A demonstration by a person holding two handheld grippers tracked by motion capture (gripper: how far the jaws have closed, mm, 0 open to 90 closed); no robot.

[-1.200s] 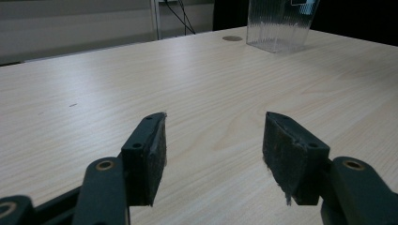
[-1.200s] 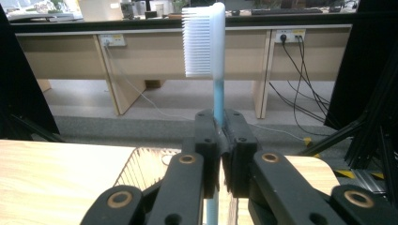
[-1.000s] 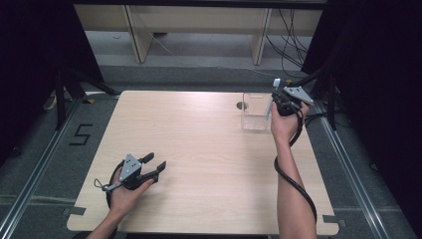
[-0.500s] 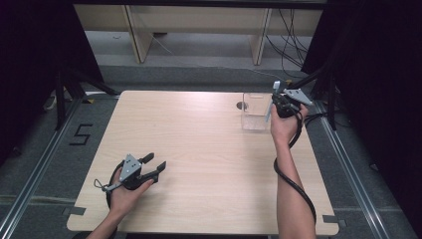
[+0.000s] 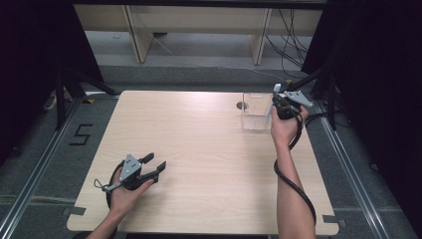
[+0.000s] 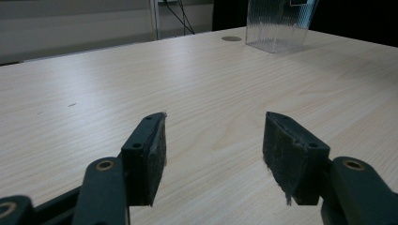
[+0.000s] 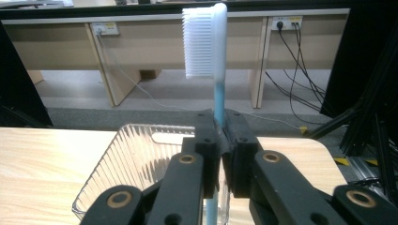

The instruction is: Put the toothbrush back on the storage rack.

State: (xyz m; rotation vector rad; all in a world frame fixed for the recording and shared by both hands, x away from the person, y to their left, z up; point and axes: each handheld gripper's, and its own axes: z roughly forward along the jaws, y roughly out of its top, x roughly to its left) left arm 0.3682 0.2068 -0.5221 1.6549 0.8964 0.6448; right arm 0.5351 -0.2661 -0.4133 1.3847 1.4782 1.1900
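Right gripper (image 7: pixel 219 136) clamped on toothbrush (image 7: pixel 209 42) – brush upright, head up, over clear cup (image 5: pixel 256 112). Left gripper (image 6: pixel 213 140) wide open, nothing between jaws – low over table (image 5: pixel 199 144).

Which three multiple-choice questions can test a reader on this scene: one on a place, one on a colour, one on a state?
1. Where does the clear container stand?
A. far right part of the table
B. near left corner
C. on the floor

2. What colour are the bristles of the toothbrush?
A. black
B. white
C. red

3. How is the left gripper?
A. shut on a cup
B. shut on nothing
C. open

Answers: 1 A, the high view shows it beside the right gripper; 2 B, the head shows white; 3 C, its pads stand apart over bare wood.
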